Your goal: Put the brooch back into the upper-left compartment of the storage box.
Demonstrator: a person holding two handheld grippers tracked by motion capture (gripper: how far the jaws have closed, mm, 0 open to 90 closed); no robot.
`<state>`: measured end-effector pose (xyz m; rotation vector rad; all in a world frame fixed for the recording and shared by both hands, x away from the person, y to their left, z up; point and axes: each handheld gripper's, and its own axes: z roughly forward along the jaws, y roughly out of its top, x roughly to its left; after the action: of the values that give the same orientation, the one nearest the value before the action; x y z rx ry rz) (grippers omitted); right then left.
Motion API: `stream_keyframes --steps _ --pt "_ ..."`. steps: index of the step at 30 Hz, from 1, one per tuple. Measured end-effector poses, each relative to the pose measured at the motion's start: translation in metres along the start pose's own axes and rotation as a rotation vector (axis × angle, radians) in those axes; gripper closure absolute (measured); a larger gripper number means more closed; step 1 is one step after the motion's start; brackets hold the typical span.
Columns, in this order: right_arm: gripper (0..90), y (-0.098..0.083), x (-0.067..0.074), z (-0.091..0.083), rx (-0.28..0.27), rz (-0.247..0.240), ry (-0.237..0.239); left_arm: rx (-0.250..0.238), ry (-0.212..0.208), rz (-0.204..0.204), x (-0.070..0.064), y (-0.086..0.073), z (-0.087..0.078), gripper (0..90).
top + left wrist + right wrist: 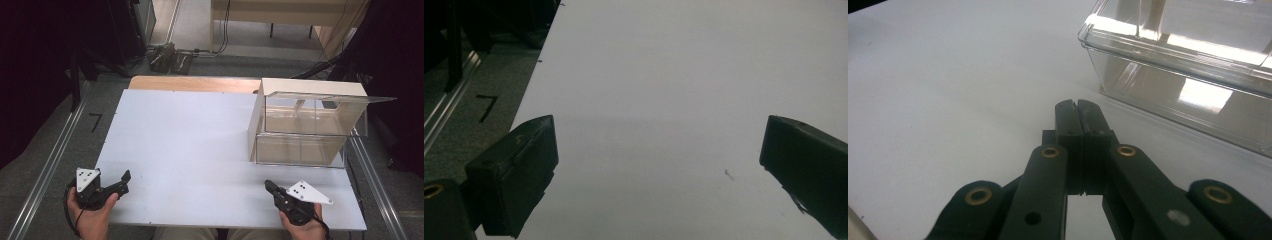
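Fingers first, from the left: the left gripper [112,185] at about eight o'clock on the white table [190,145] has its jaws spread wide with nothing between them, while the right gripper [270,186] at about five o'clock has its jaws pressed flat together, also empty. Nothing is held; the thing nearest the right gripper is the clear plastic box [305,130], so the step in hand looks like an approach to it. To do that well, I would judge the right jaws need to part before they arrive, come in level with the box's front rim, and close slowly, since thin clear walls are likely to flex and slip.

Farther right, at about two o'clock, the box stands with see-through walls, a raised clear lid [345,97] and a pale wooden panel [256,120] against its left side. Seen from the right gripper, the box [1188,65] has a thick, glossy rim.
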<state>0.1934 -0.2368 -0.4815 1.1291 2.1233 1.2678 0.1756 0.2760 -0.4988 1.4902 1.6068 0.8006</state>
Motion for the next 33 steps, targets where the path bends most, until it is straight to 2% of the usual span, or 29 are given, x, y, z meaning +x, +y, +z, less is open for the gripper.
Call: stream_keyframes --steps 33 --pt "86.9 0.023 -0.006 -0.006 -0.103 0.023 -0.012 0.002 0.000 0.001 -0.001 0.000 0.002 2.7"
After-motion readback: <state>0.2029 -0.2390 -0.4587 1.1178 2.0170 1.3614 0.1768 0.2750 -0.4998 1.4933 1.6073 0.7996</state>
